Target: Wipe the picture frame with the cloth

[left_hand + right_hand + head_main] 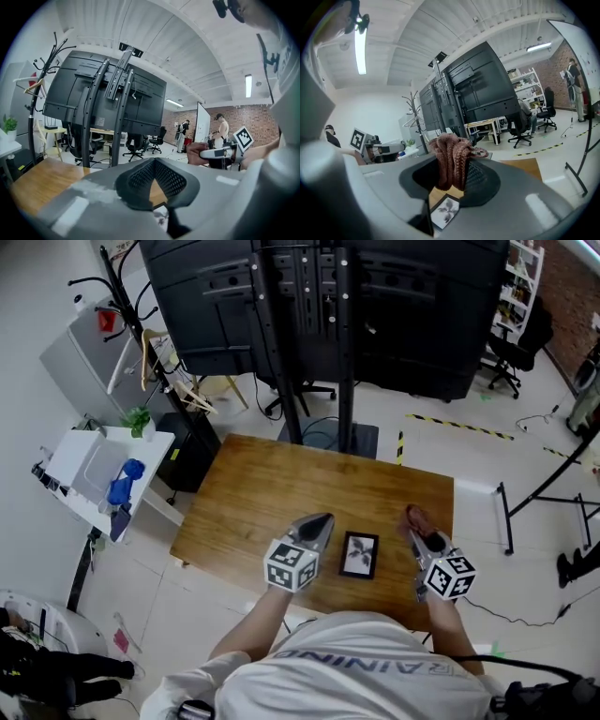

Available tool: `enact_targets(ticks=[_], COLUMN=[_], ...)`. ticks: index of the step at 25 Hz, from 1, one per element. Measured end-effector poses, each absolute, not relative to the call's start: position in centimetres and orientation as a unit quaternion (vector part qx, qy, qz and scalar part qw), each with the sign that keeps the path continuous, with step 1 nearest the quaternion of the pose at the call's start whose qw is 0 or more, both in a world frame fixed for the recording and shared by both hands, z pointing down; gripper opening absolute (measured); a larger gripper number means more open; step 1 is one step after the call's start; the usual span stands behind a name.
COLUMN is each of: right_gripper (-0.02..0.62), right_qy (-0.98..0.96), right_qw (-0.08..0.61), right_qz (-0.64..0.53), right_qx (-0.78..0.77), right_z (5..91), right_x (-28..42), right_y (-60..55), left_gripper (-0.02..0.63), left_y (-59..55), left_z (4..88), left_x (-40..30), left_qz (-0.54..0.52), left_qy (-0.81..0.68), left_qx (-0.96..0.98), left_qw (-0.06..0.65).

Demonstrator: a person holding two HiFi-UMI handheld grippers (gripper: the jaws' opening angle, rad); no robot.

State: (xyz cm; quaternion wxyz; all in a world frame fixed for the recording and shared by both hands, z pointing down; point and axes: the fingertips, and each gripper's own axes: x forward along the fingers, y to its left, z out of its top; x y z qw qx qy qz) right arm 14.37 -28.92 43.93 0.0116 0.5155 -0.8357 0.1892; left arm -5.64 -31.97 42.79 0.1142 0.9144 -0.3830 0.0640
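Two grippers flank the black rectangular picture frame (360, 554), which lies flat near the wooden desk's (272, 493) near edge. The right gripper (424, 538) clamps the reddish-brown knitted cloth (451, 157); the left gripper (317, 527) has its jaws together, empty. Wiping is apparently not yet begun.

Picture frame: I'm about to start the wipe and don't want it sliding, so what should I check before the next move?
1. Cloth clamped in the right gripper: ok, the jaws are closed on it.
2. Picture frame lying flat on the wooden table: ok.
3. Frame face free of other things: ok.
4. Frame braced: not ok, the left gripper is empty with its jaws together, beside the frame and not on it.
5. Cloth on the frame: not ok, it is off to the frame's right.
6. Cloth's height above the table: cannot tell.
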Motion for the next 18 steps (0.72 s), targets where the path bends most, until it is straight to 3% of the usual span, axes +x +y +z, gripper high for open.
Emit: enact_targets(ticks=[18], right_gripper=[0.112], right_qy=[-0.830], right_qw=[0.036], right_qz=[0.181], right_qx=[0.527], right_z=[44.2], right_x=[14.8], right_y=[-28.3], left_gripper=[0.006], left_y=[-32.3], left_z=[41.9], left_x=[-5.5], left_qz=[0.043], left_qy=[-0.378], left_qx=[0.918], left_qw=[0.110])
